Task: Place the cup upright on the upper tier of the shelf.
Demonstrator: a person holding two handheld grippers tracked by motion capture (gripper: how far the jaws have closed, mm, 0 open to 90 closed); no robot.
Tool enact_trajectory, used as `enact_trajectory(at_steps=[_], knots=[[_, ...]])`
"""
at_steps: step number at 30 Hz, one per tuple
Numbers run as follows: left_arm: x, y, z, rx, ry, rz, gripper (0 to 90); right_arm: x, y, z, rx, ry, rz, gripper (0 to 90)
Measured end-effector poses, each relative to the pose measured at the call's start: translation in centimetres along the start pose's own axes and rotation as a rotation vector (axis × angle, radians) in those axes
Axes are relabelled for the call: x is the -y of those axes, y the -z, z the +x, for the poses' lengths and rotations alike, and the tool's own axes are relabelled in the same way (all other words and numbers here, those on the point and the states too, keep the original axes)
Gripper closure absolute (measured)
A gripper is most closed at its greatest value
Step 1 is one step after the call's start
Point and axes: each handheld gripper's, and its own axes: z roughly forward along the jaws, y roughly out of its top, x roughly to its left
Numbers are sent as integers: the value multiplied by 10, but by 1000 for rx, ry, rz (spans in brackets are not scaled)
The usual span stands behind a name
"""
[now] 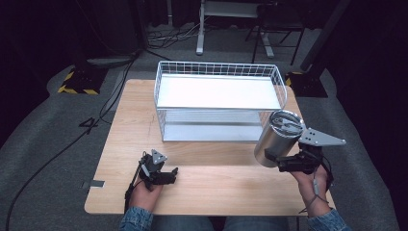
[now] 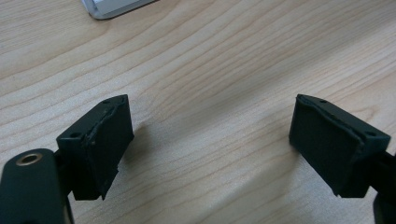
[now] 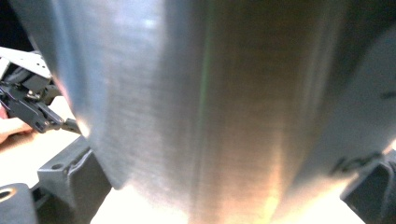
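Note:
A brushed steel tumbler [image 1: 278, 138] with a lid is tilted, top leaning away, above the right side of the wooden table [image 1: 216, 185]. My right gripper [image 1: 273, 161] is shut on its lower body. In the right gripper view the tumbler [image 3: 201, 102] sits between the two jaws. My left gripper [image 1: 169, 176] rests low on the table at the front left, open with nothing in it. In the left gripper view its jaws stand wide apart over bare wood [image 2: 210, 70].
A white two-level wire basket [image 1: 219, 70] stands at the table's back middle, just beyond the tumbler; its base corner [image 2: 112, 7] lies ahead of the left gripper. Cables [image 1: 57, 154] cross the grey floor on the left. Stands and a desk frame [image 1: 226, 19] rise behind.

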Motion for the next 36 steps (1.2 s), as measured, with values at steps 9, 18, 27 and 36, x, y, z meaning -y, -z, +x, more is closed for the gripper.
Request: enact_trajectory(at_steps=[9,18,27,36], knots=[[0,0,0,-2,0,0,141,-24,3,-3,0,-1,-18,39],[0,0,0,0,4,0,141,-52,0,-5,8,26,-23,39],[0,0,0,0,4,0,141,-80,-5,-8,3,27,-36,39],[0,0,0,0,3,0,142,-116,-22,-10,17,53,-36,39]])
